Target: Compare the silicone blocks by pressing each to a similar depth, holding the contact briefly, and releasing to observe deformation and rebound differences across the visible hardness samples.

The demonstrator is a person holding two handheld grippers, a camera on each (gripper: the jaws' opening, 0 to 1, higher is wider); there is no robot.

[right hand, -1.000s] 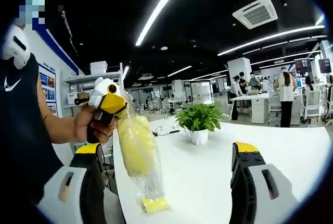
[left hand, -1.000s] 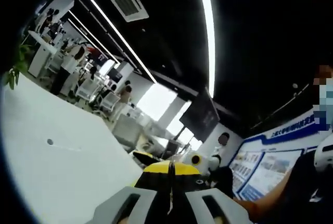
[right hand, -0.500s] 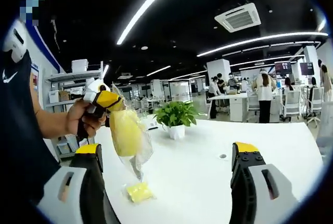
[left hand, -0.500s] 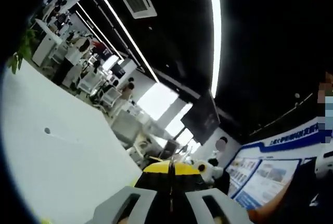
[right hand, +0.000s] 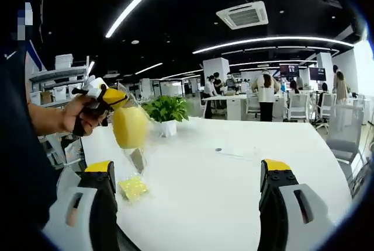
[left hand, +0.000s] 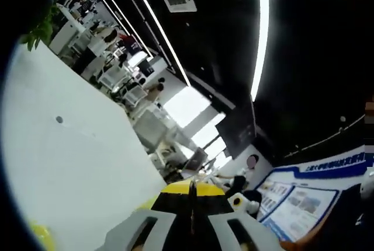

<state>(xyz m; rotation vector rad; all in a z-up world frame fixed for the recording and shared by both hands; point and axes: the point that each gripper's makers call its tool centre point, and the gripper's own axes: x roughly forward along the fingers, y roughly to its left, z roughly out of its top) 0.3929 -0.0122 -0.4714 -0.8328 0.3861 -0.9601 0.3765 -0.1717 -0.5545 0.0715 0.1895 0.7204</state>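
My left gripper (right hand: 111, 96) pinches a bag (right hand: 130, 127) at ten o'clock, long axis hanging down; right gripper (right hand: 186, 176) is spread; block (right hand: 133, 188) lies below.

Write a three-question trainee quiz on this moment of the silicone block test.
1. True or false: the left gripper holds a clear bag with a yellow block in it above the white table.
2. What lies on the table under the bag?
3. The right gripper is: A open, B shut on the bag.

Key: 1 true. 2 a small yellow block. 3 A.
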